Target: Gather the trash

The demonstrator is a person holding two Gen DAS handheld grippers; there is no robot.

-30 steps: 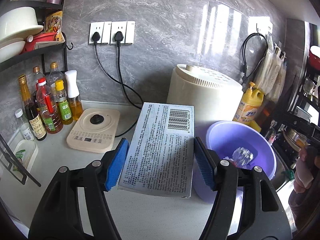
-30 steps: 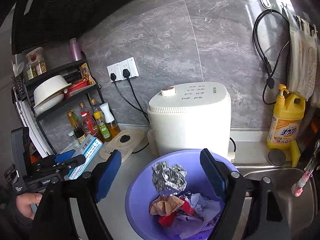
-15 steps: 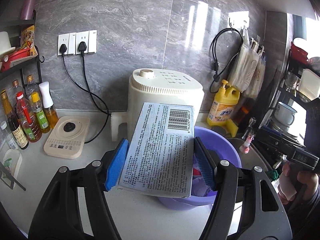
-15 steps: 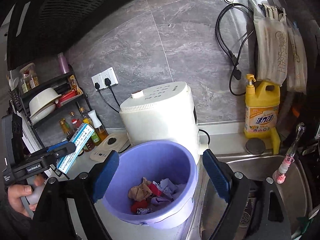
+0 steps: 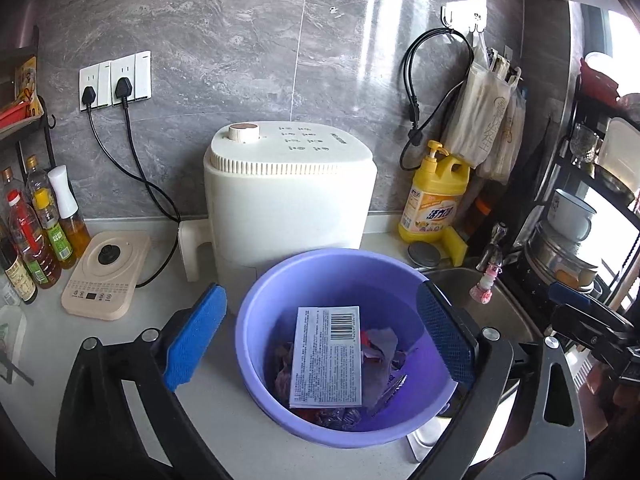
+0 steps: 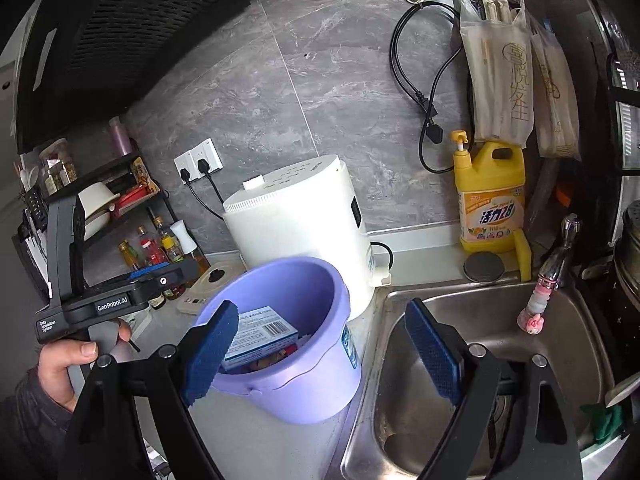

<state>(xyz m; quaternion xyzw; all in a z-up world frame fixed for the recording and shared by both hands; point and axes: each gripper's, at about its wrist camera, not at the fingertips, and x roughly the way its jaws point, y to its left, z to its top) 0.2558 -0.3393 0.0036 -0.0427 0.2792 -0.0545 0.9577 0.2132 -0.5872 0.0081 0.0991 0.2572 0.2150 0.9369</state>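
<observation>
Our left gripper (image 5: 320, 340) has just been opening its jaws wide, holding nothing. The flat grey cardboard box (image 5: 326, 358) lies inside the round purple plastic bucket (image 5: 256, 312). Our right gripper (image 6: 320, 354) is wide, empty. We should lift away gently.

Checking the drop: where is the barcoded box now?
In the left wrist view, the box lies inside the purple bucket, atop the trash, before the white appliance.

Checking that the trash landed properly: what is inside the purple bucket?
Inside the purple bucket a pale blue box with a barcode lies on top of crumpled wrappers and paper scraps. The box covers whatever lies beneath it.
</observation>
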